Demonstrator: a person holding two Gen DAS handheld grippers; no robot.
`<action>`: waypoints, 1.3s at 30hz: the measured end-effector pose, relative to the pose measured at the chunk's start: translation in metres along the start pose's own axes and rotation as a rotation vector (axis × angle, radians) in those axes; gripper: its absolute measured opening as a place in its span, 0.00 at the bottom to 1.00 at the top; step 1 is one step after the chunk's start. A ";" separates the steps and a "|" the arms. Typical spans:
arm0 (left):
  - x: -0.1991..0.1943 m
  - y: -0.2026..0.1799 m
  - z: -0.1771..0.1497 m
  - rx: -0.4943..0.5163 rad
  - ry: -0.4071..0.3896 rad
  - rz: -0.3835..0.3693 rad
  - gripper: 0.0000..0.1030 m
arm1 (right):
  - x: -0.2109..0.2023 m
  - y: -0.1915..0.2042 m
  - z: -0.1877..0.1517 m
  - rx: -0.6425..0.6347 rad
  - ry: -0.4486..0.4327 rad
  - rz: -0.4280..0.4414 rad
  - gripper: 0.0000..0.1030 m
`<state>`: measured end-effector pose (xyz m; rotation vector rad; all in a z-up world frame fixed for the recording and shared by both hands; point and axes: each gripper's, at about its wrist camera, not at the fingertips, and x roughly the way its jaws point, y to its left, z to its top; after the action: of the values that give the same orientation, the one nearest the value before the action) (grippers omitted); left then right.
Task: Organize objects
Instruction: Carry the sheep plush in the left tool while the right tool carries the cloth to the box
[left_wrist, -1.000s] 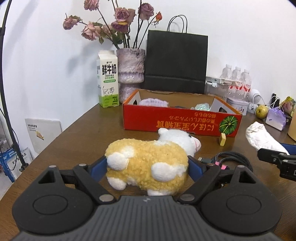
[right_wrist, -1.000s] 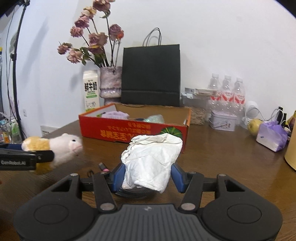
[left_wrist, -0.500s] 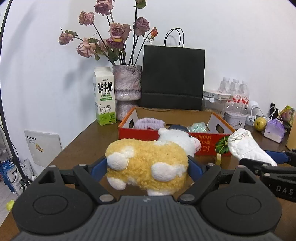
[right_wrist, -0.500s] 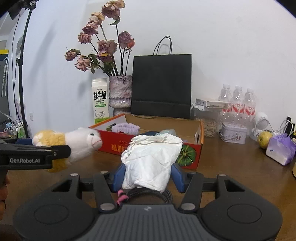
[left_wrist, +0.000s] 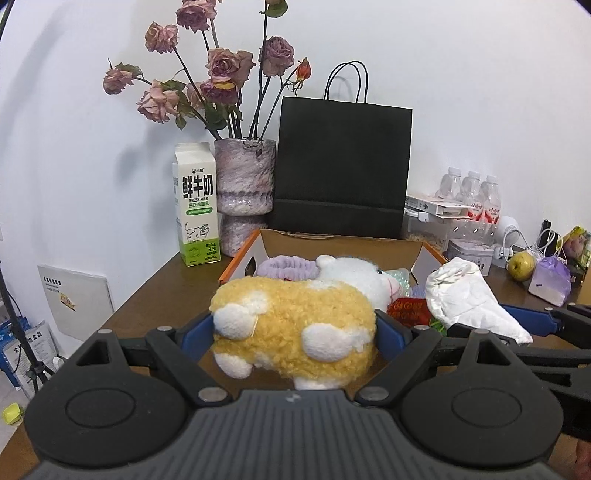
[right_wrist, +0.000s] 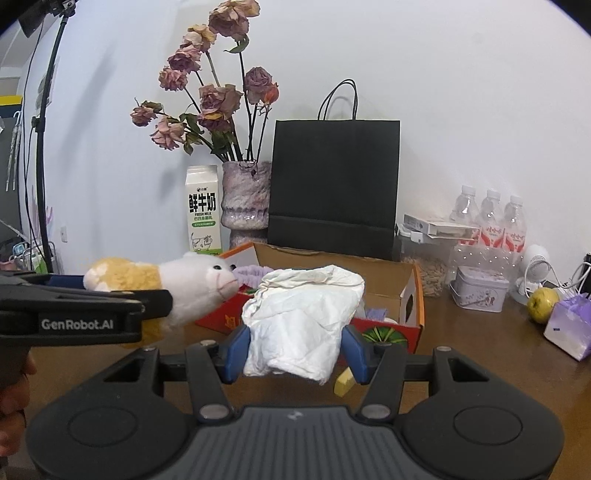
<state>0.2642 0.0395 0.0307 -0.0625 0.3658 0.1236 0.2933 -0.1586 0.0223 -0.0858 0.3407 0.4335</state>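
The left gripper (left_wrist: 294, 326) grasps the plush sheep (left_wrist: 295, 325), the right gripper (right_wrist: 294, 349) clenches the white wad (right_wrist: 301, 319), both raised before the box (right_wrist: 412, 299). Carried side by side, they may collide or snag its rim.

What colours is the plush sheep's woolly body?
Yellow with white patches on the plush sheep; clearest in the left wrist view.
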 end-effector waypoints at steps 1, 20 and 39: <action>0.003 0.000 0.002 -0.003 0.001 0.000 0.86 | 0.003 0.000 0.001 0.001 0.000 0.000 0.52; 0.069 0.004 0.031 -0.061 0.003 0.001 0.86 | 0.065 -0.019 0.025 0.056 -0.026 0.010 0.52; 0.133 -0.003 0.057 -0.063 0.005 -0.018 0.86 | 0.126 -0.045 0.045 0.067 -0.031 -0.017 0.52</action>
<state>0.4083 0.0563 0.0358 -0.1280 0.3663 0.1174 0.4340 -0.1423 0.0217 -0.0168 0.3237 0.4058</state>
